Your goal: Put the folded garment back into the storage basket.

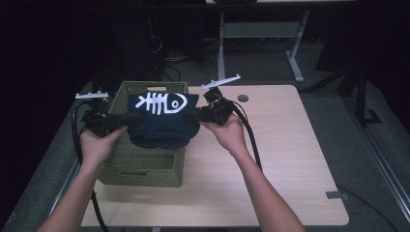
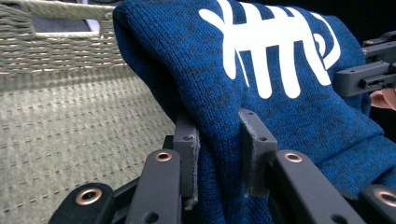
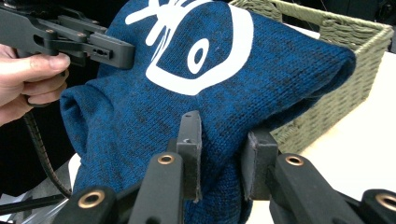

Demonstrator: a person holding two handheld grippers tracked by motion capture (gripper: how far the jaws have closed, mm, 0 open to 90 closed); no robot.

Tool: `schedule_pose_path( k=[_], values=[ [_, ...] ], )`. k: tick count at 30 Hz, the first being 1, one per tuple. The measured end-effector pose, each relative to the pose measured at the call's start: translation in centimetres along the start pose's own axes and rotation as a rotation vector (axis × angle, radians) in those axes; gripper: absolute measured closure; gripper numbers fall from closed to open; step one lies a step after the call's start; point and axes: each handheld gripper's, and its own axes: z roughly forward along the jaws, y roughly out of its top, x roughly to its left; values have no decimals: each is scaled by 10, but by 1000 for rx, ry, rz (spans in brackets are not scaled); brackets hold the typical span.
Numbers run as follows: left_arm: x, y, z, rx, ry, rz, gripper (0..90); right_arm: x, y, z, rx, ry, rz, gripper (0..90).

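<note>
While it hangs above the open top of the woven basket [image 1: 145,166], the dark blue knitted cloth [image 1: 162,126] is stretched between the two grippers, its white fish-skeleton print [image 1: 161,103] facing up and toward the far side. From the left gripper view, the left gripper [image 2: 219,154] has its jaws pressed onto a fold of the blue knit, pinching it along one edge, with the olive weave of the basket wall just behind. In the right gripper view, the right gripper [image 3: 223,156] likewise pinches a fold at the opposite edge, the fish's round head with its eye spot printed just above the jaws. The cloth sags a little in the middle, its lower bulge over the basket's interior; I cannot tell whether it touches the rim. Each hand holds its gripper from below, the left hand [image 1: 96,145] at the basket's left side and the right hand [image 1: 231,135] over the bare wood. The basket sits on the left part of the light wooden tabletop [image 1: 290,159], near its left edge. Black cables trail from both grippers back along the forearms.
</note>
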Motion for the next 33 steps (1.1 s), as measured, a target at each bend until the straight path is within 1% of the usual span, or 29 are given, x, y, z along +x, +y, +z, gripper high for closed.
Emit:
schedule_pose_path(
  k=[4,8,14,17,18,19,22,25,26,29,30,33],
  values=[
    [5,-1,-5,5,13,-3,714,3,2,7,1,7,7,720],
    [11,-2,-10,-1,26,-15,708,6,4,15,0,11,5,719],
    [20,-6,-18,-7,49,-23,698,12,9,28,3,16,-2,719],
    [25,-8,-21,-2,58,-30,693,16,10,35,5,16,-7,719],
    [25,-8,-21,-2,58,-30,692,16,10,35,5,16,-7,719],
    [28,-10,-23,-3,66,-36,692,18,11,40,6,18,-10,719],
    [30,-11,-24,-1,72,-42,691,20,10,44,7,20,-12,719],
    [32,-13,-26,2,87,-45,690,21,9,50,13,20,-15,718],
    [32,-13,-26,2,87,-45,690,22,9,51,11,23,-7,718],
    [36,-16,-26,5,95,-53,690,23,8,55,12,20,-5,718],
    [39,-17,-27,11,102,-54,690,24,7,58,13,21,-3,716],
    [42,-20,-27,9,109,-64,686,24,7,64,18,19,-1,716]
  ],
)
